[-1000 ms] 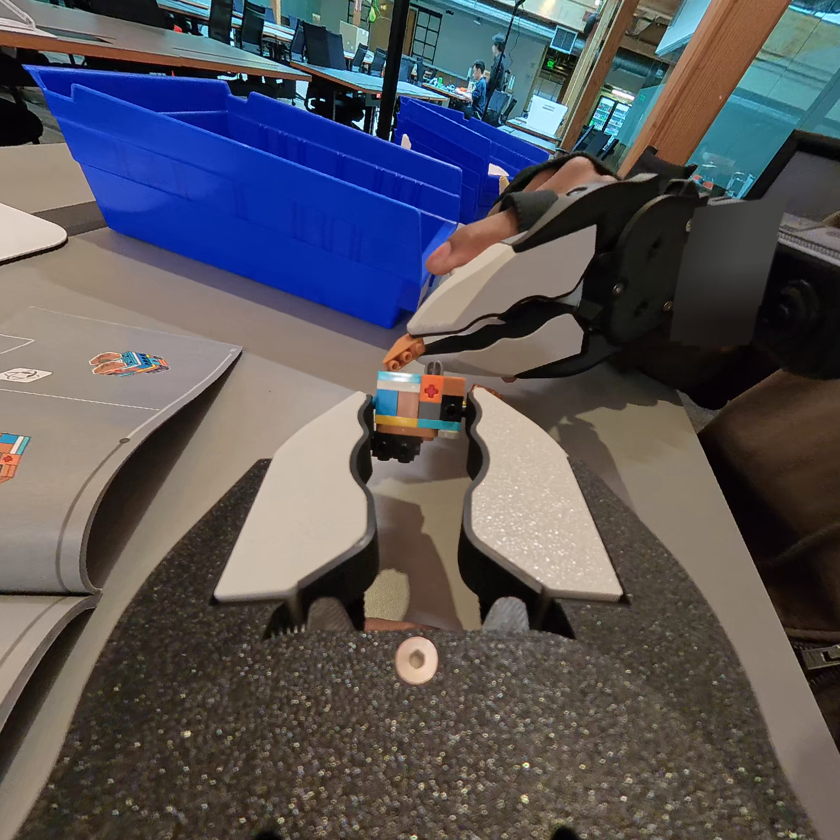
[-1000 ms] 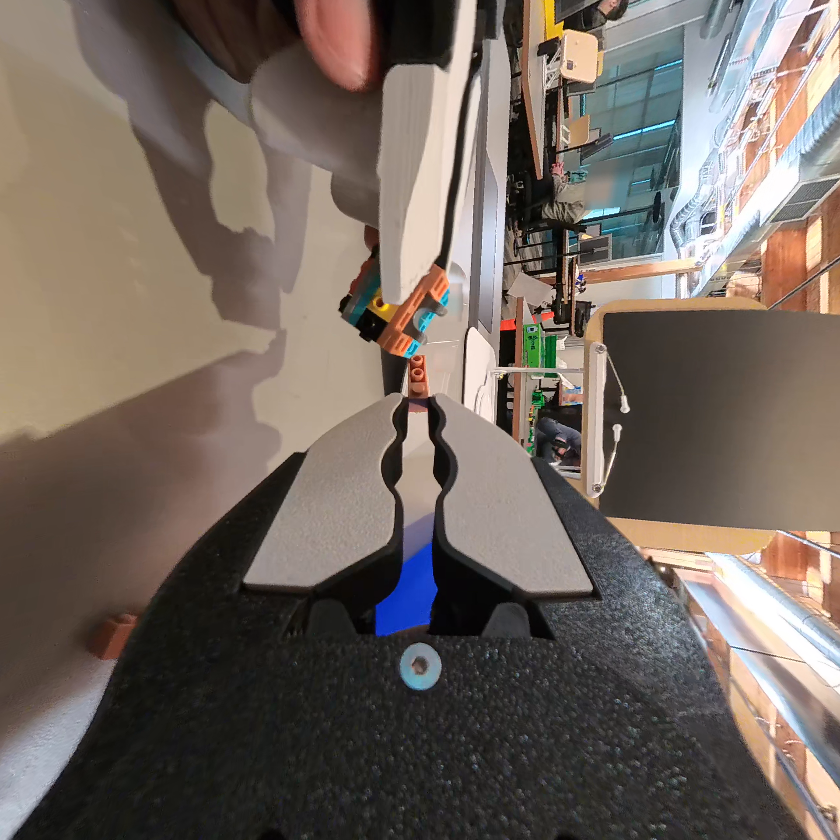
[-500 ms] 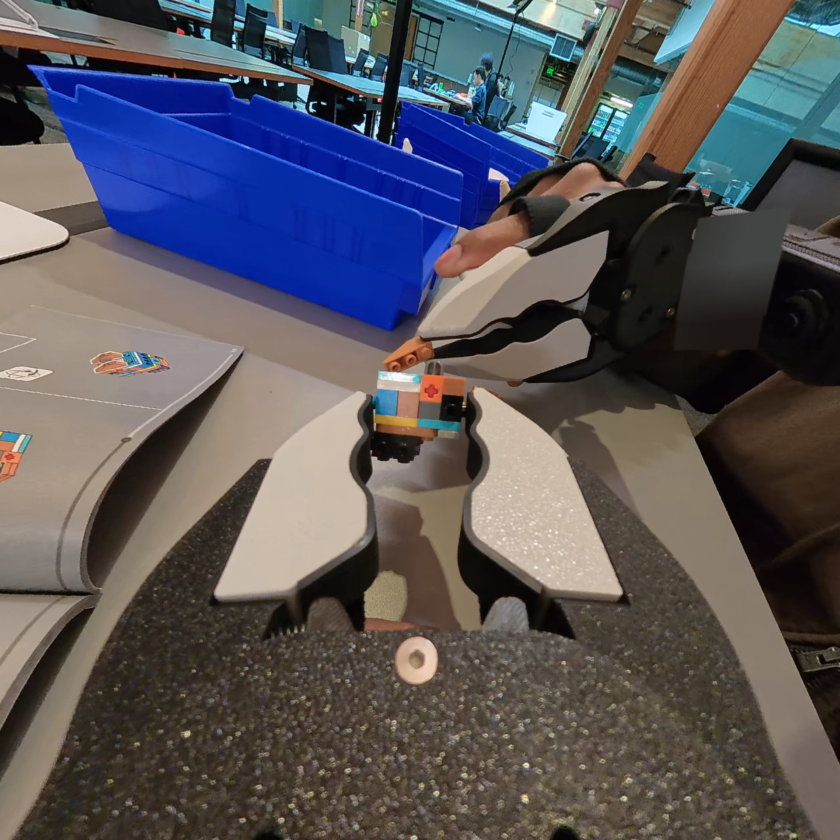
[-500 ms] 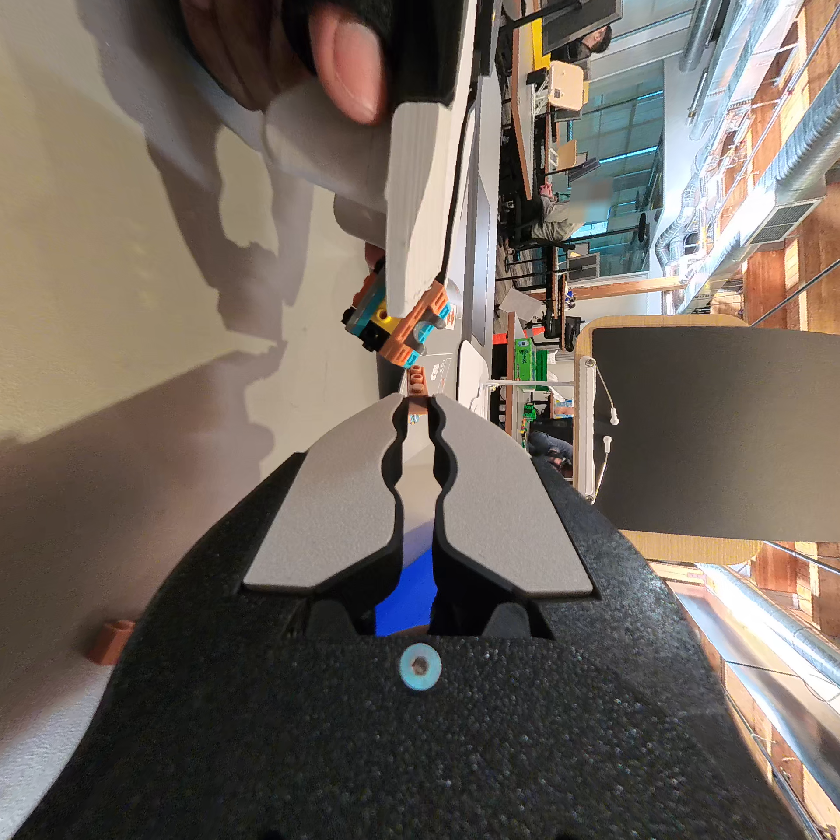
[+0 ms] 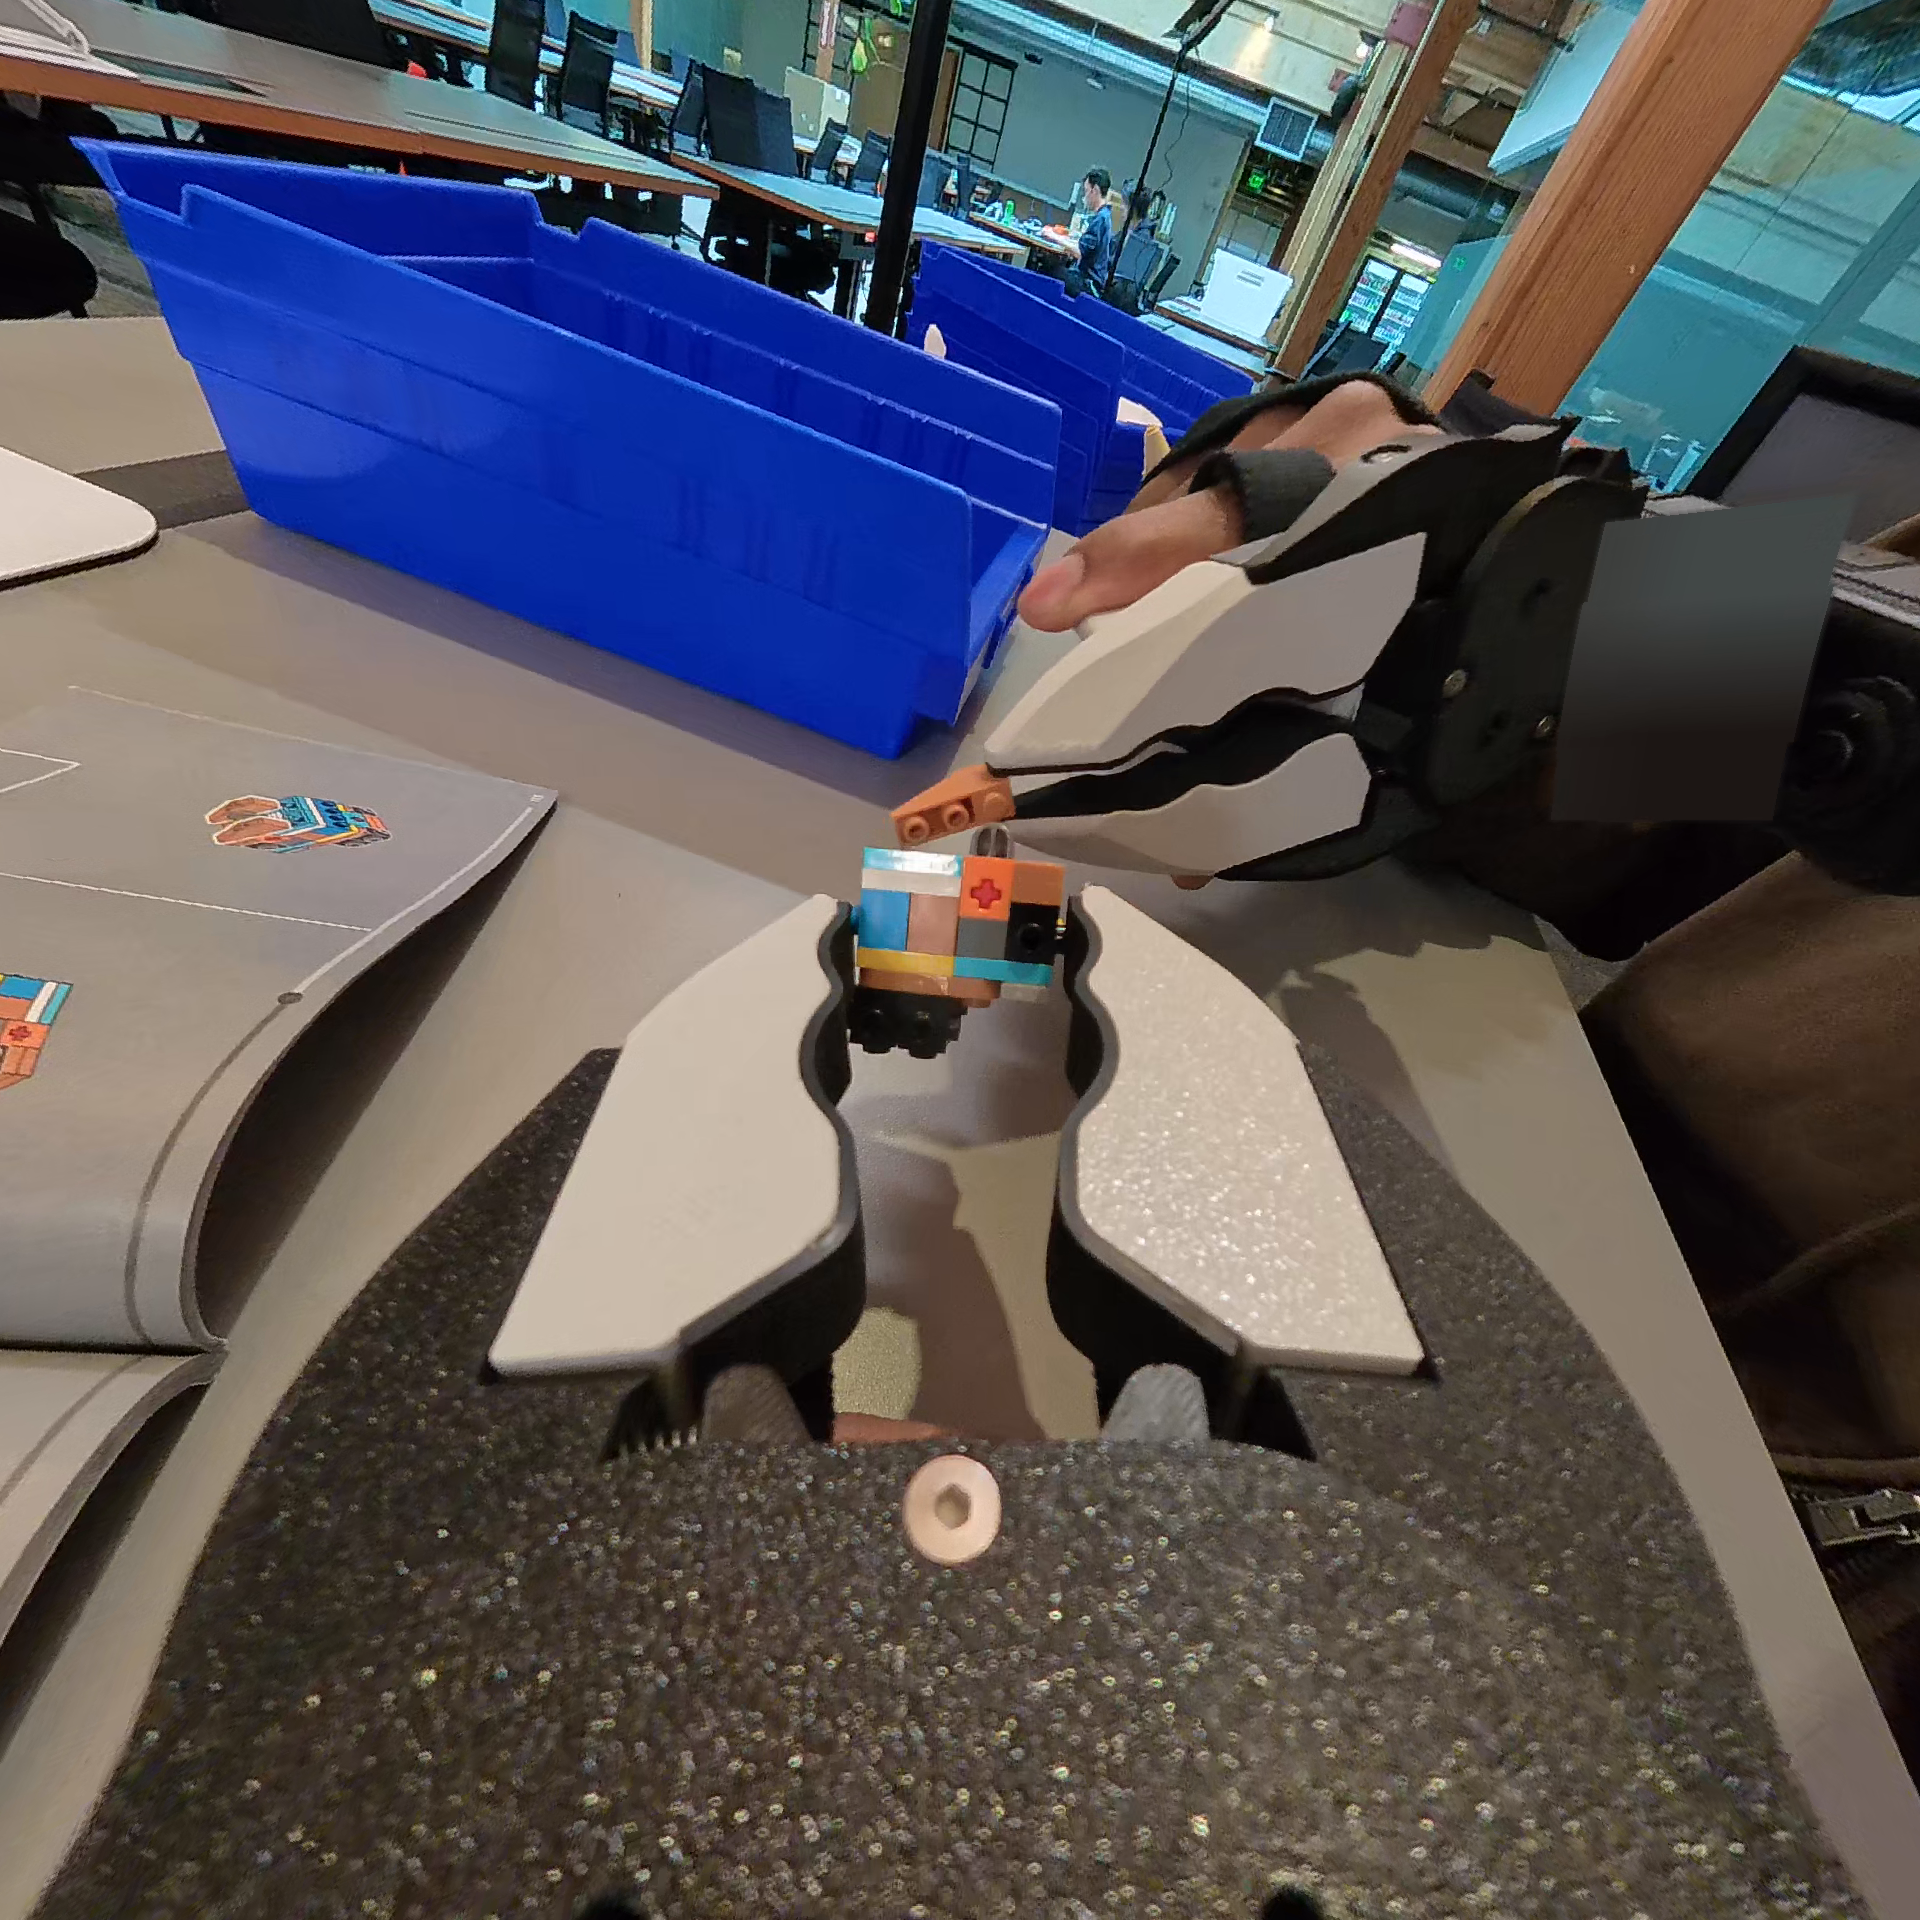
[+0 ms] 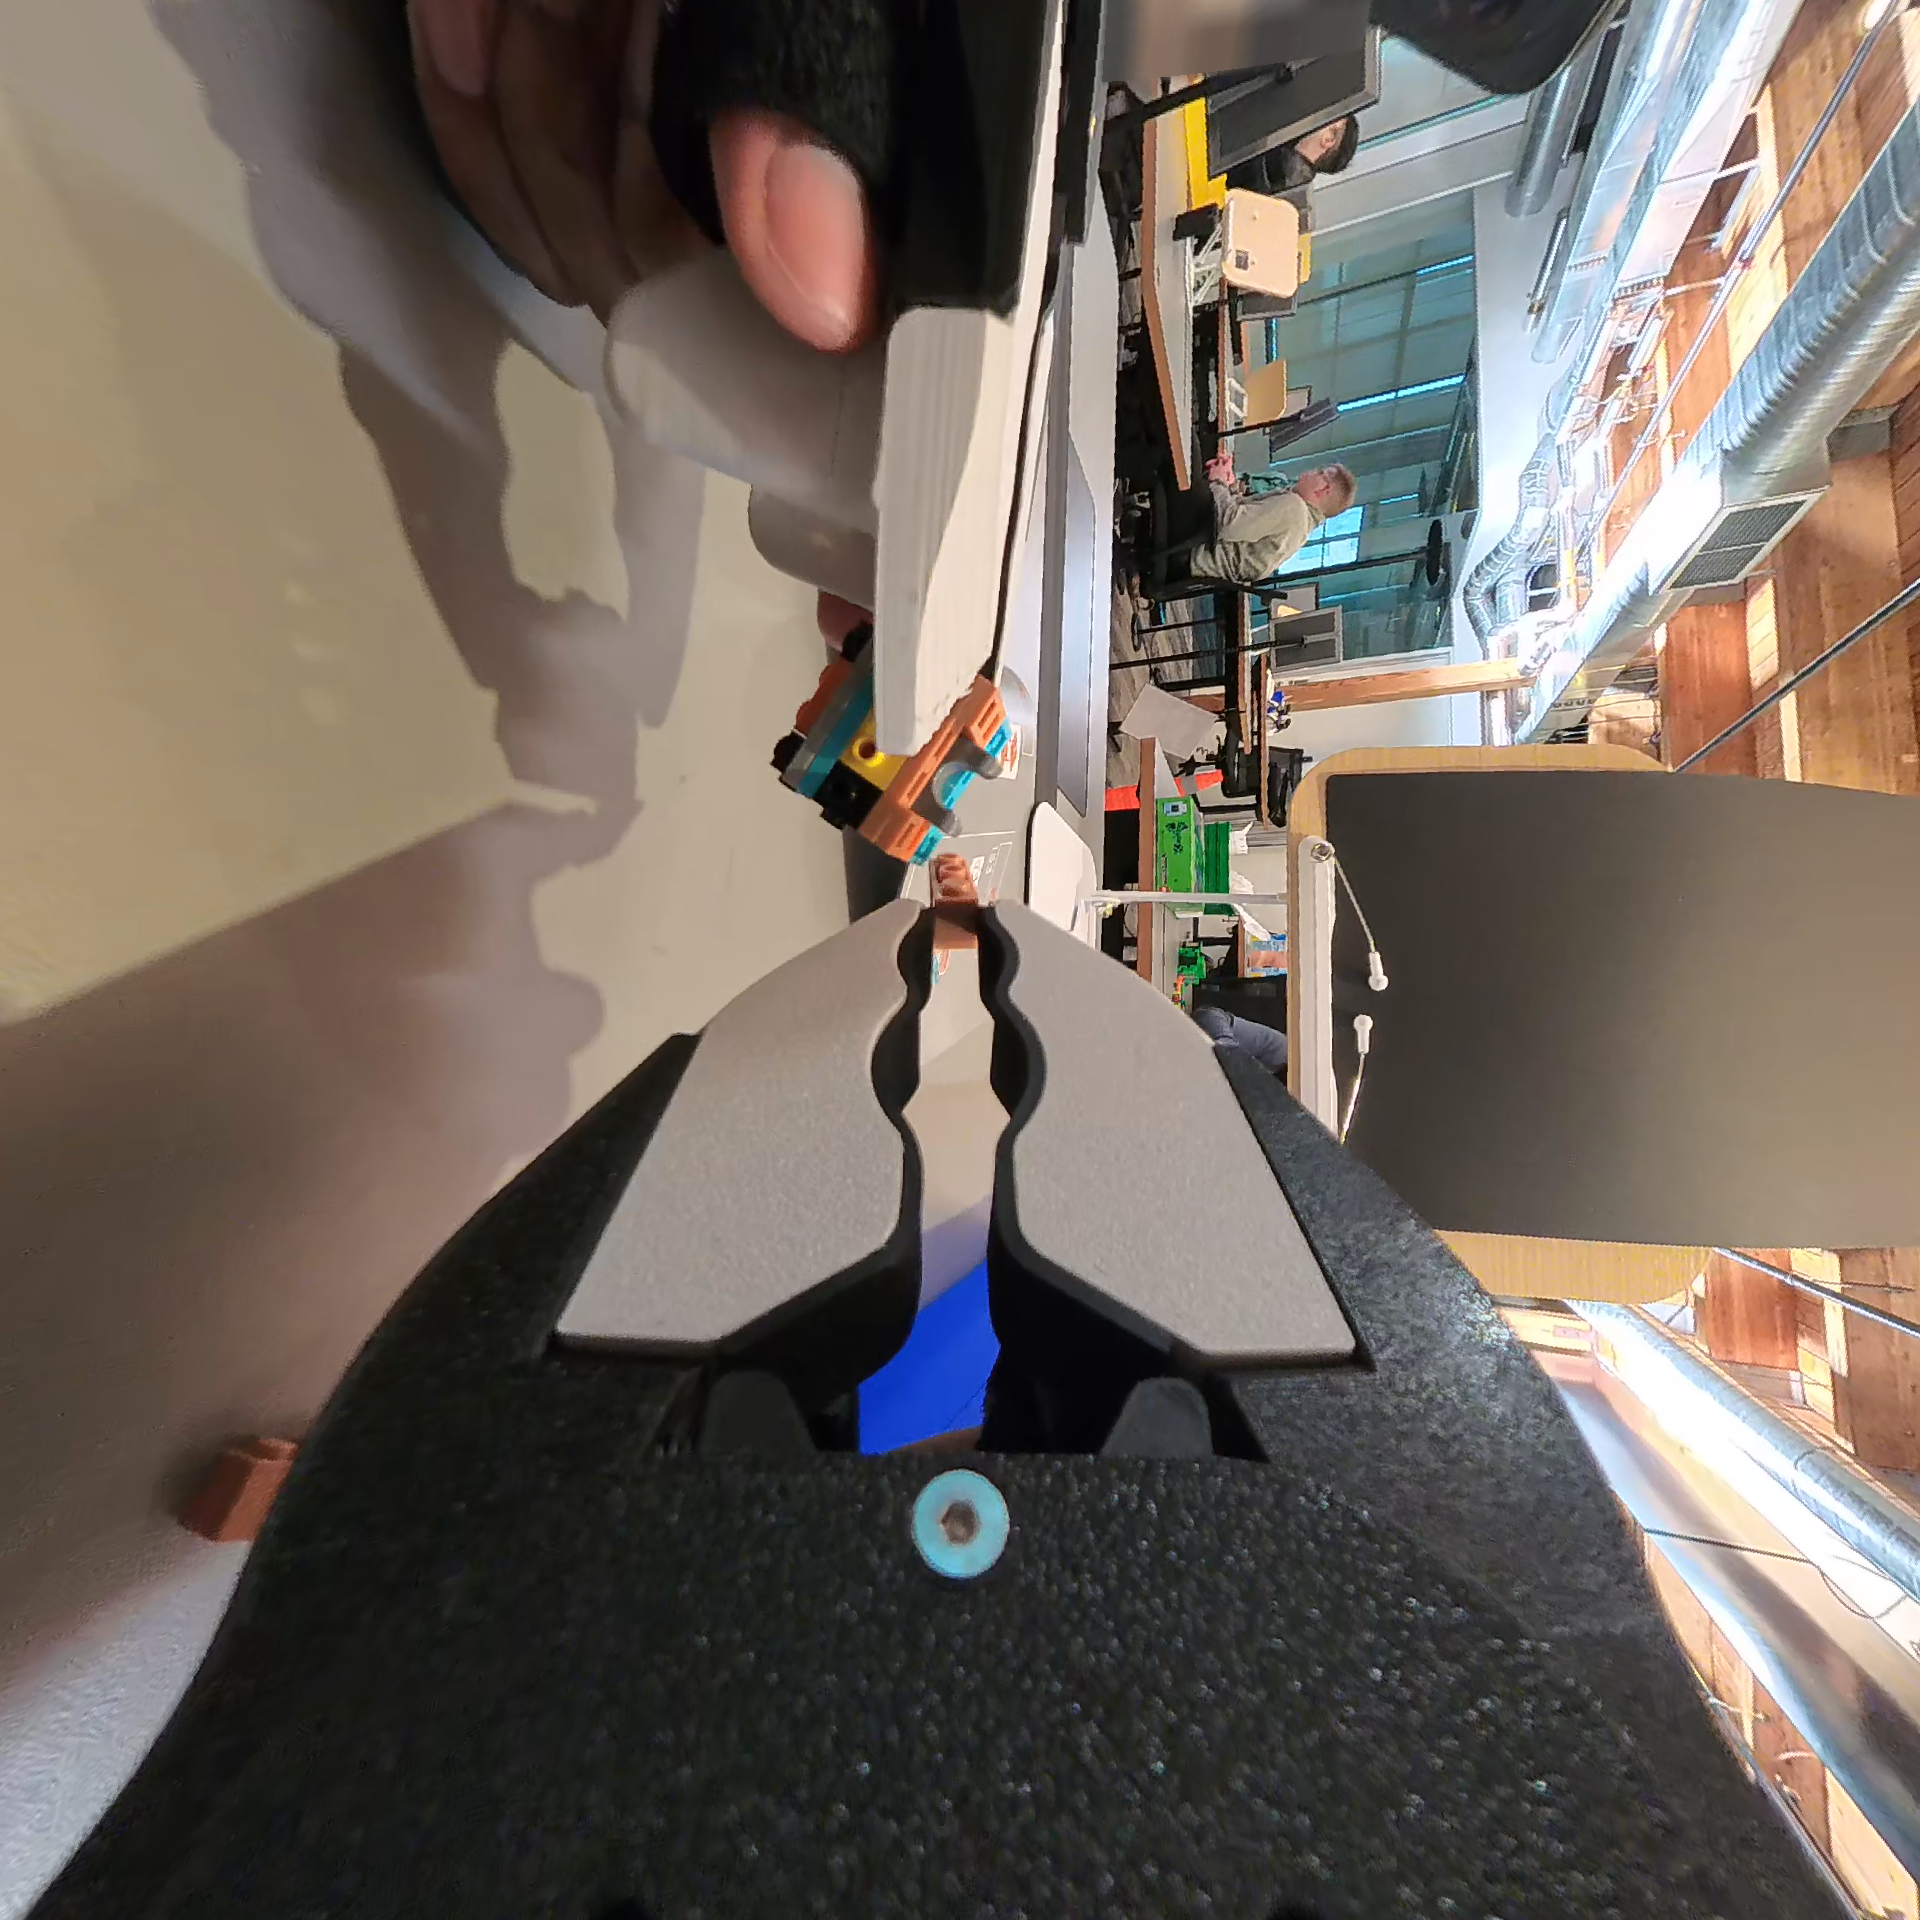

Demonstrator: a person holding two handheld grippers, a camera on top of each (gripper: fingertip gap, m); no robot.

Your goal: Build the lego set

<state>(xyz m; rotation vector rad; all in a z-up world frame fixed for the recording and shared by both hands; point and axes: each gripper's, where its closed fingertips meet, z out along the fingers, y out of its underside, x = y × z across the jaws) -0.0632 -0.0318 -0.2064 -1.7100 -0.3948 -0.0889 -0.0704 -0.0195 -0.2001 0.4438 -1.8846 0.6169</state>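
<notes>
One small lego build (image 5: 958, 928), a multicolour block of blue, orange, tan, teal and black pieces, sits pinched between the fingertips of the left gripper (image 5: 954, 935), held up off the grey table (image 5: 665, 790). The fingers are closed on its two sides, with black studs hanging below.

One small orange plate (image 5: 951, 809) is clamped at the tips of the right gripper (image 5: 1013, 790), whose fingers are nearly together. The plate hovers just above the build's top left edge, tilted; I cannot tell whether it touches. A gloved hand (image 5: 1247, 488) grips the right gripper from behind, one fingertip lying on the upper finger.

In the right wrist view the same plate (image 6: 954, 906) pokes out past the right gripper (image 6: 951, 920), and the build (image 6: 894, 769) is just ahead, partly covered by a finger of the left gripper.

One loose brown brick (image 6: 234, 1486) lies on the table near the right gripper's body.

Two blue bins: a big one (image 5: 582, 499) behind the build and a second (image 5: 1049, 332) farther back. One open instruction booklet (image 5: 208, 935) lies to the left, its edge curled up. One white flat thing (image 5: 52, 520) shows at the far left edge.

Free table between booklet and grippers; the table's right edge is close beside the right gripper.
</notes>
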